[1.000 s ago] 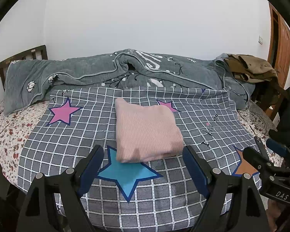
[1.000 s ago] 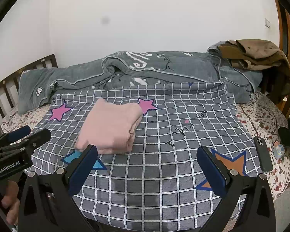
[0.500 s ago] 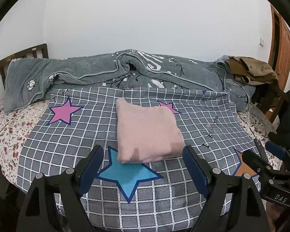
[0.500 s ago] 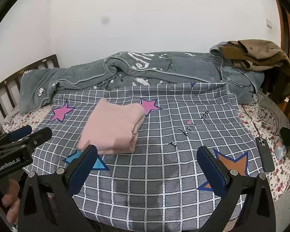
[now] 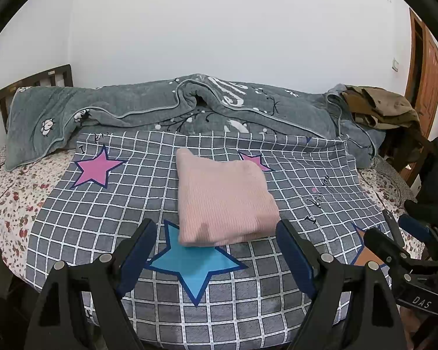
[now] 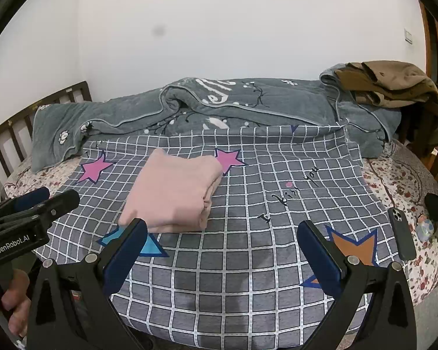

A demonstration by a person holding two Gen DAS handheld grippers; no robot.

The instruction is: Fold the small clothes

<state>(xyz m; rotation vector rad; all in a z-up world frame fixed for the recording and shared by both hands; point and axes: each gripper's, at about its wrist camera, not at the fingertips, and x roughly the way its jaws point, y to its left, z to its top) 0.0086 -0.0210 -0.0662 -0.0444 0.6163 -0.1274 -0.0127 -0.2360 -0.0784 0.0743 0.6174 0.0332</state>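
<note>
A pink knit garment (image 5: 223, 199) lies folded in a neat rectangle on the grey checked sheet (image 5: 102, 221) with coloured stars. It also shows in the right wrist view (image 6: 175, 192), left of centre. My left gripper (image 5: 217, 248) is open and empty, held just in front of the garment's near edge. My right gripper (image 6: 222, 248) is open and empty, over the sheet to the right of the garment. Each gripper shows at the edge of the other's view.
A rumpled grey blanket (image 5: 160, 108) lies along the far side of the bed. Brown clothes (image 6: 388, 81) are piled at the far right. A dark phone (image 6: 401, 233) lies on the floral sheet at the right edge. A wooden headboard (image 6: 20, 128) stands at the left.
Both grippers have drawn back slightly from the folded garment and stayed open. The garment has not moved.
</note>
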